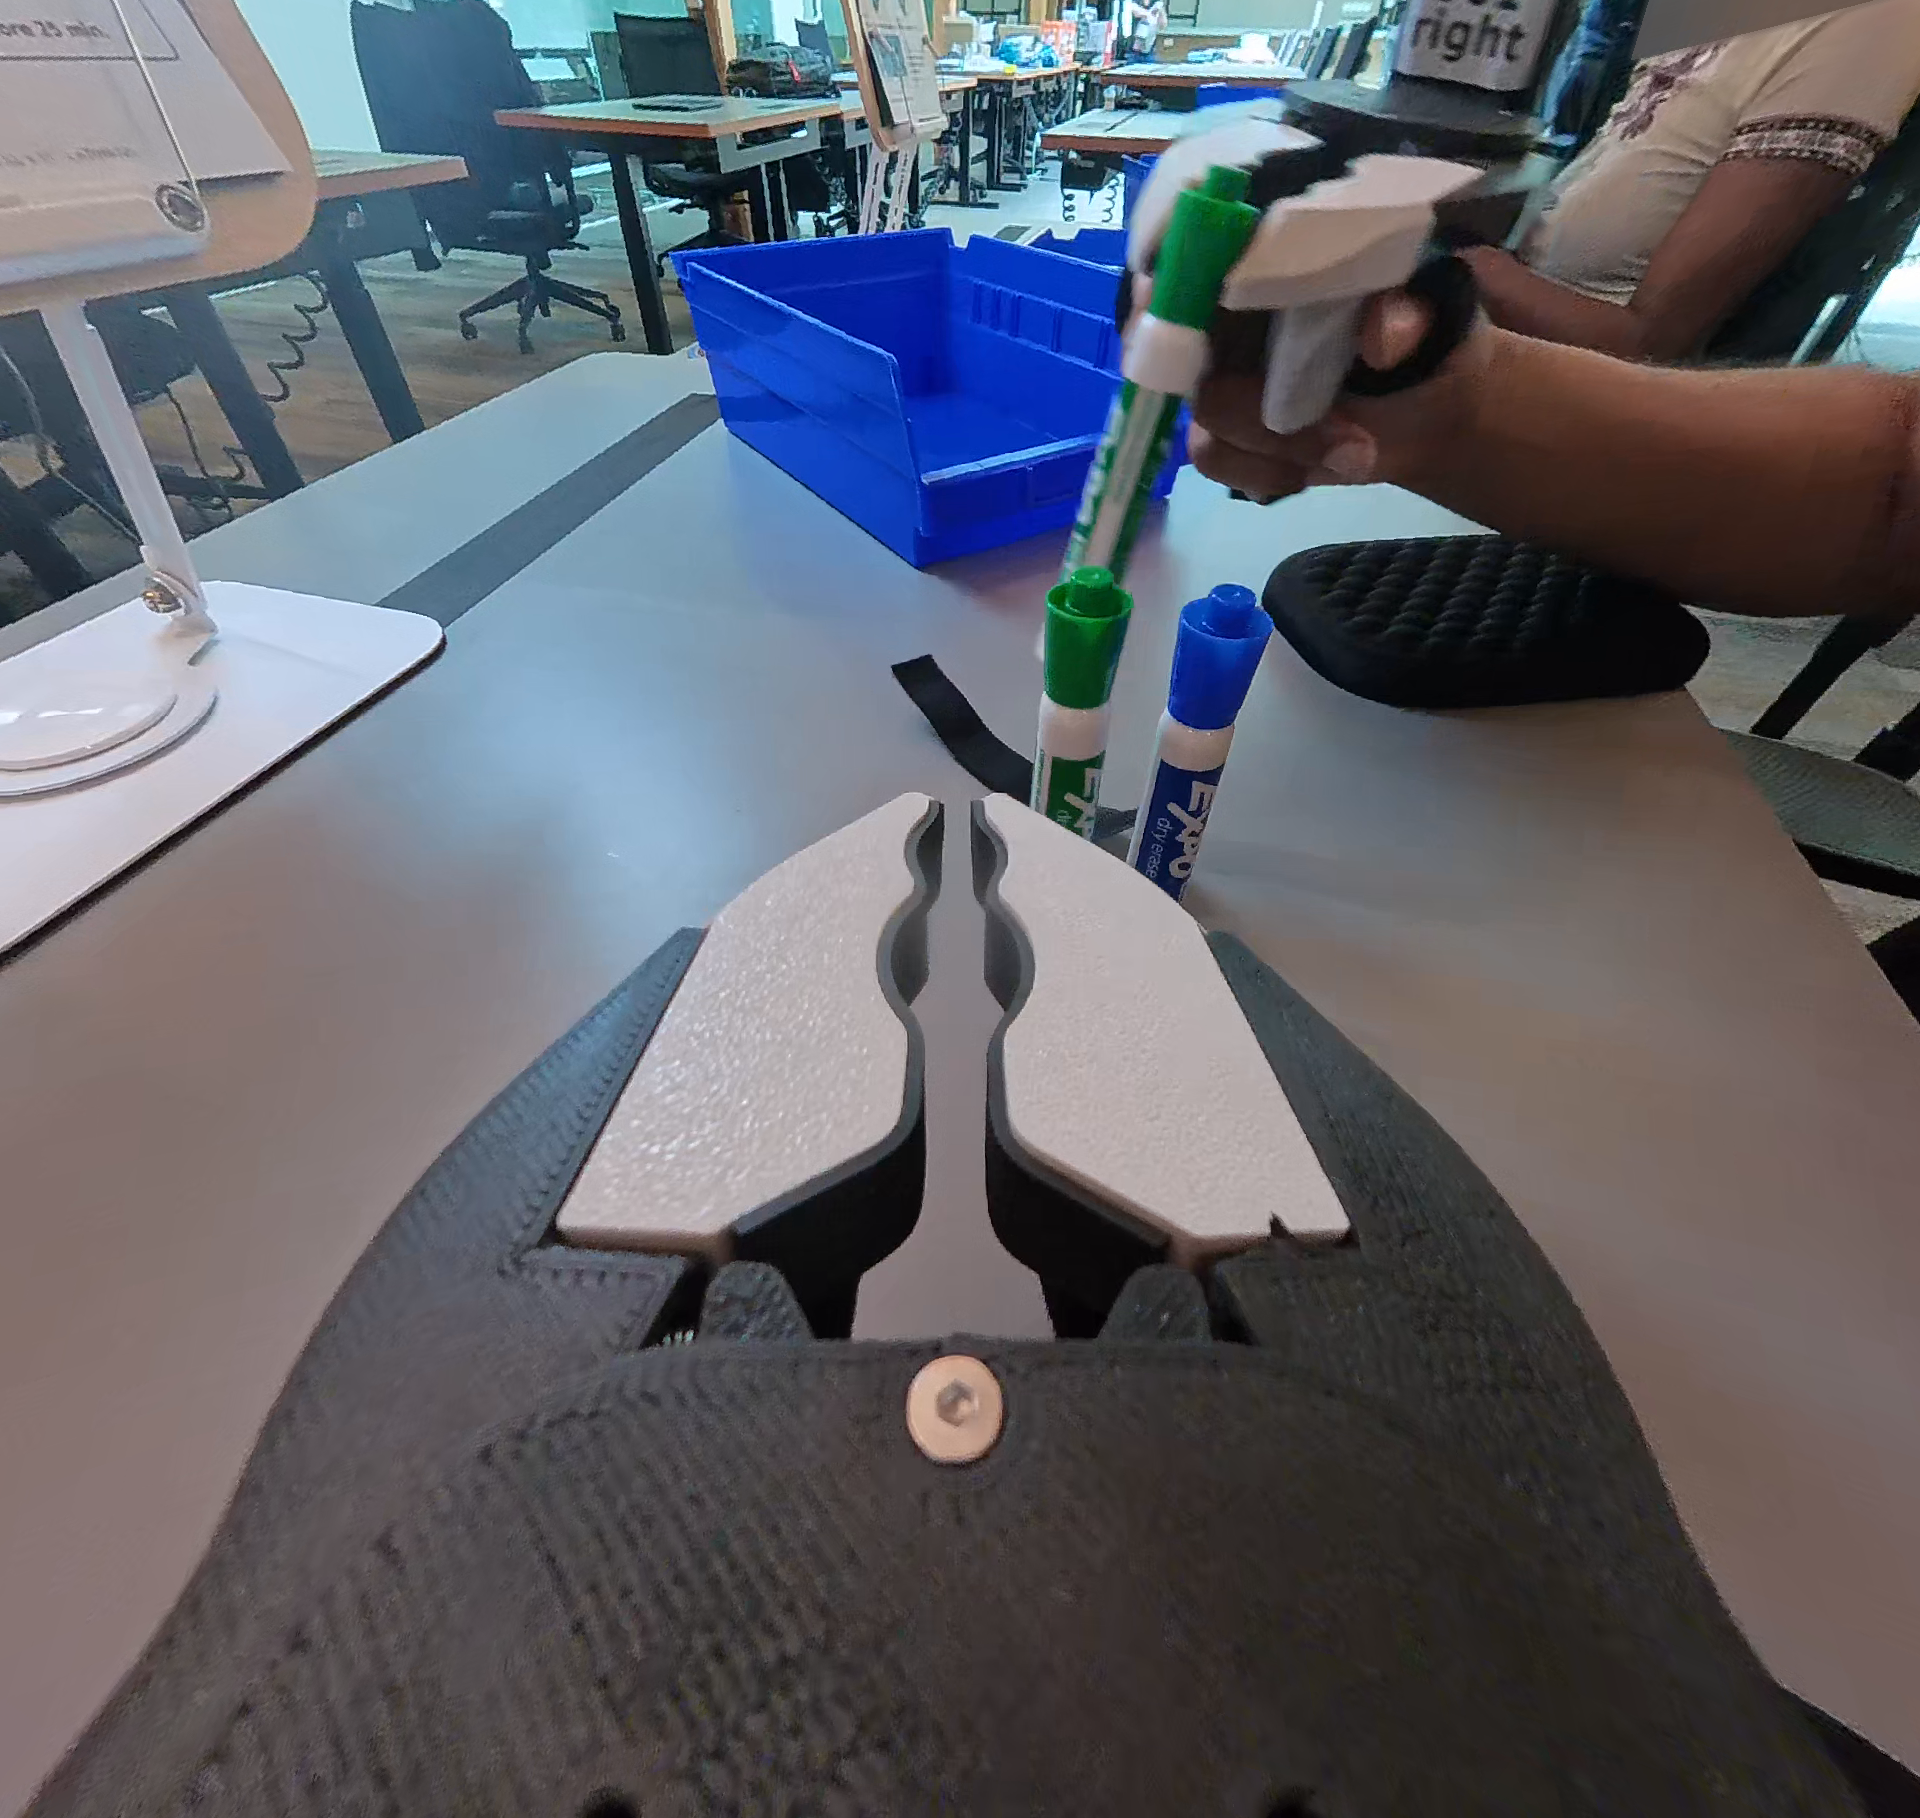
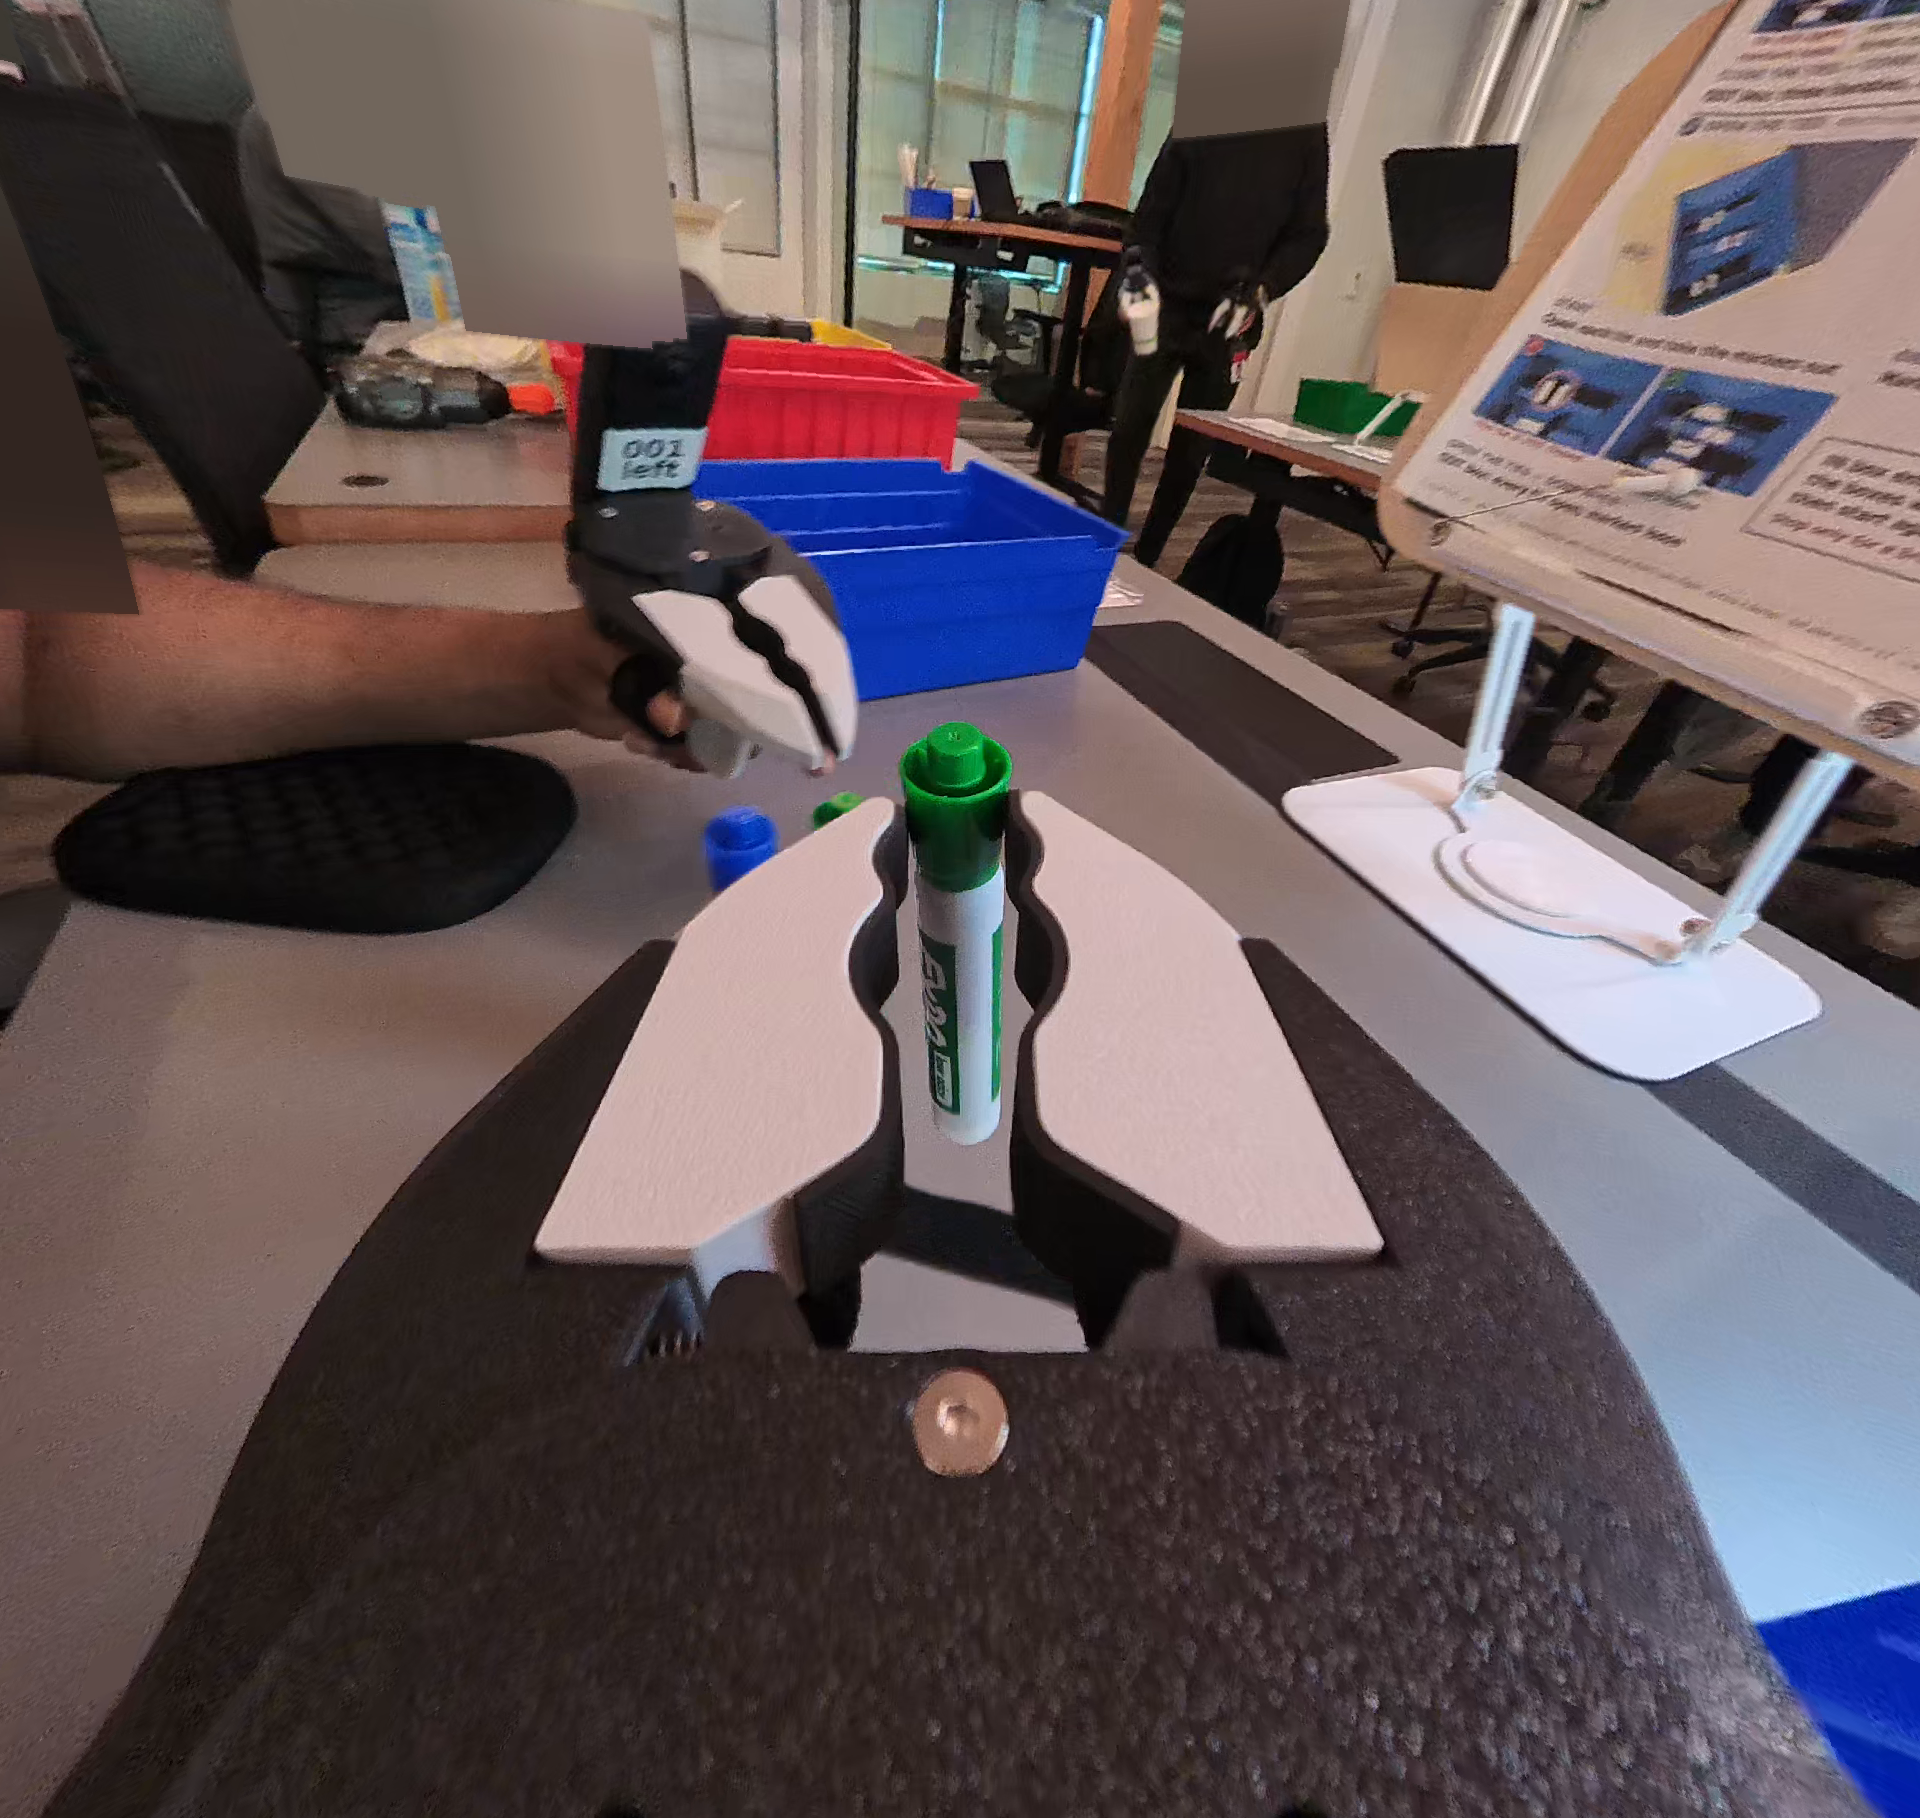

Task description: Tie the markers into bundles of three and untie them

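Note:
My right gripper [image 2: 956, 812] is shut on a green marker [image 2: 961, 937] and holds it upright in the air. In the left wrist view the right gripper [image 1: 1195, 262] holds that marker [image 1: 1127, 449] tilted, just above two markers standing cap-up on the table: a green one [image 1: 1081, 698] and a blue one [image 1: 1205, 729]. A black strap [image 1: 951, 714] lies flat beside and behind them. My left gripper [image 1: 956, 812] is shut and empty, hovering just in front of the standing markers. It also shows in the right wrist view [image 2: 831, 745].
A blue bin [image 1: 935, 386] stands behind the markers, with a red bin [image 2: 831, 407] farther back. A black wrist pad [image 1: 1486, 615] lies at the table's edge. A white document stand [image 2: 1538, 895] holds an instruction sheet. A person stands in the background. Some 15 cm of space lies between my two pairs of fingers. The right tips stand about 15 cm off the black strap [image 1: 951, 714].

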`<action>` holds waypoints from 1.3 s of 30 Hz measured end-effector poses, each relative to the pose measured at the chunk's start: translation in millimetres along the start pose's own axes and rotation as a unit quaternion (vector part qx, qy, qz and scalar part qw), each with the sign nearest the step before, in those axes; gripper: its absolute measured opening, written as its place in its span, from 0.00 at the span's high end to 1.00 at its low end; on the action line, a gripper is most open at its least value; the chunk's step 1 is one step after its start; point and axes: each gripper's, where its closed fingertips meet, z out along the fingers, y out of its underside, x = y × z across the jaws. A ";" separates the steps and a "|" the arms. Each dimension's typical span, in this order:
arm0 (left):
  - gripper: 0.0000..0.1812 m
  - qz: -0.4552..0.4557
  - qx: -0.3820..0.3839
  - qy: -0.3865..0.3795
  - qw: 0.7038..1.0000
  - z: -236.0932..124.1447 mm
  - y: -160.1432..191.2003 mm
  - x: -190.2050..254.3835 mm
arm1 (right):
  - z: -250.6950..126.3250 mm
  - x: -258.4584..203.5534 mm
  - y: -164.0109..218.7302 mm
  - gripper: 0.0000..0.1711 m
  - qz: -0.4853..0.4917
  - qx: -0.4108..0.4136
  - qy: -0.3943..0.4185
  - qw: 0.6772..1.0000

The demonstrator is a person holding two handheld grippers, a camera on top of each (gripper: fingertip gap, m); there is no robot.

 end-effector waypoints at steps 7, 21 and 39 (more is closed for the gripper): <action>0.97 -0.008 0.003 0.003 1.000 1.6 1.2 0.1 | 39.2 69.1 13.6 0.89 -0.009 -0.017 0.032 0.999; 1.00 0.004 0.020 -0.082 0.996 -3.7 -6.6 -22.9 | 51.4 116.5 62.1 0.90 0.030 -0.024 0.135 0.990; 0.99 0.016 0.016 -0.083 0.996 0.9 -4.1 -19.6 | 44.1 119.3 70.3 0.89 0.042 -0.021 0.145 0.988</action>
